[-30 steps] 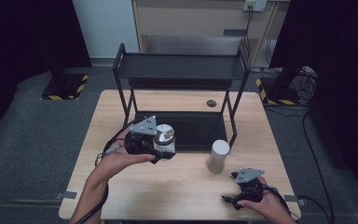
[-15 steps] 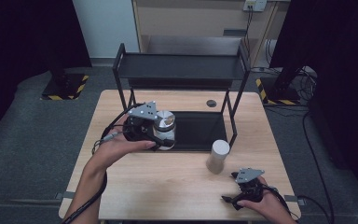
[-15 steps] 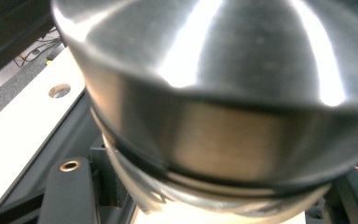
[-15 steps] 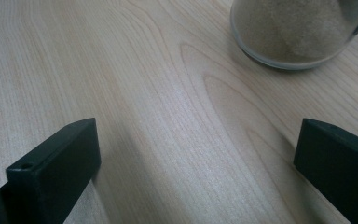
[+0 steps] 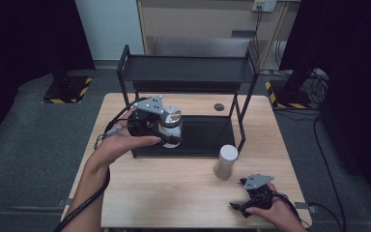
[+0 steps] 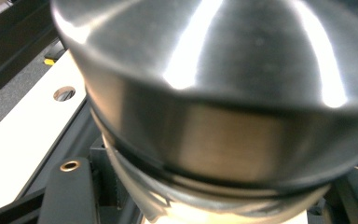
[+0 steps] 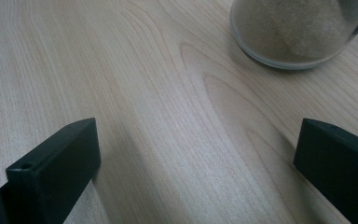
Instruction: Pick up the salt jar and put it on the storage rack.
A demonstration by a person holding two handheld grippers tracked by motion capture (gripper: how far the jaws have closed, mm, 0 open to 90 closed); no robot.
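Jar (image 5: 172,123) with a steel lid sits clamped in the left tool (image 5: 166,131), held above the front edge of the black rack (image 5: 188,72) on the worktop (image 5: 174,193). Right tool (image 5: 245,203) rests near the worktop's front right corner, jaws wide and empty, just short of a second jar (image 5: 225,162).

Glossy metal jar lid (image 6: 223,84); matt wooden table (image 7: 158,102).

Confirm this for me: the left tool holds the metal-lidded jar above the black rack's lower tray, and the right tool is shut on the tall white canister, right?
Not quite. The right tool is open and rests on the table, apart from the white canister, as the right gripper view shows. The left tool does hold the metal-lidded jar.
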